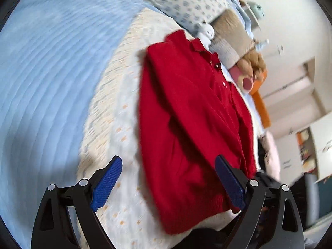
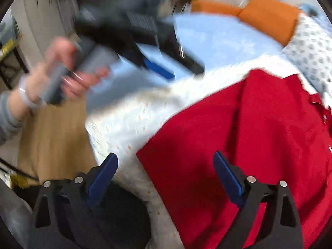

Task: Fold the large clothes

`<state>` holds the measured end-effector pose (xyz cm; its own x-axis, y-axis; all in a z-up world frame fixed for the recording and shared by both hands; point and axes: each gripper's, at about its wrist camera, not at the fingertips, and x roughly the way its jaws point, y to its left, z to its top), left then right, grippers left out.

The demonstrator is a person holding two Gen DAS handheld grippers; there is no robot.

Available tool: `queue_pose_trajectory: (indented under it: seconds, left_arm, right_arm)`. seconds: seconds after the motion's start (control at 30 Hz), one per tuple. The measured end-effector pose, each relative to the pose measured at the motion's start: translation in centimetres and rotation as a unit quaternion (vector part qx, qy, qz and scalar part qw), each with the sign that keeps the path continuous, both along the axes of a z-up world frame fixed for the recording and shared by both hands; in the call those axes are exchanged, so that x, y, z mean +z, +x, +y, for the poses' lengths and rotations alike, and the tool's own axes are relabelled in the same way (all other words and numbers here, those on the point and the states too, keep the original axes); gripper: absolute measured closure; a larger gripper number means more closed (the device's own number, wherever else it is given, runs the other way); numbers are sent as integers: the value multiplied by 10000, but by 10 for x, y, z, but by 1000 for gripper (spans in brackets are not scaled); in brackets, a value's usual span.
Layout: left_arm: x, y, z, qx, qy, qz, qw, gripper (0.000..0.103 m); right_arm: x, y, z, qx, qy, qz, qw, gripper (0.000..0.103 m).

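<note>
Red polo shirt (image 1: pixel 186 124) lies partly folded on the white patterned blanket (image 1: pixel 116 112) of the bed, collar toward the printed pillow (image 1: pixel 186 2). Left hand-held gripper (image 1: pixel 168 178) hangs above it, fingers spread, holding nothing. Right hand-held gripper (image 2: pixel 166 172) is likewise spread and empty over the shirt's near edge. Both views are blurred.

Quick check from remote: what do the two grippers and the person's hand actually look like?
Both the left gripper and right gripper have black plastic linkages with silver rivets and textured blue finger pads. The hand is bare, with a white wristband and a grey sleeve.
</note>
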<state>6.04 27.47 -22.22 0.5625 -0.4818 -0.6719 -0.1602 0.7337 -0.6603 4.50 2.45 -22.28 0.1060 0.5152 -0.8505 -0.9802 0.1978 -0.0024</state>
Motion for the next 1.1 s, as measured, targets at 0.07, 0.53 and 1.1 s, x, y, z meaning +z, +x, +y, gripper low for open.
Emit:
queue_pose_trajectory:
  seconds: [0.07,0.53,1.1]
  left_arm:
    - [-11,-13,8,138,-295,-93,9994,11]
    - [-40,-43,31,398,-889,-173,9951,11]
    - [-24,109,60,792,-1838,-494,9785,11]
  right_arm:
    - [-23,-2,16,155,-501,-143,9985,16]
    - [-60,-19,45,25,-923,-1506,9843,36]
    - [42,110,-95,-1346,2346,2844,9197,58]
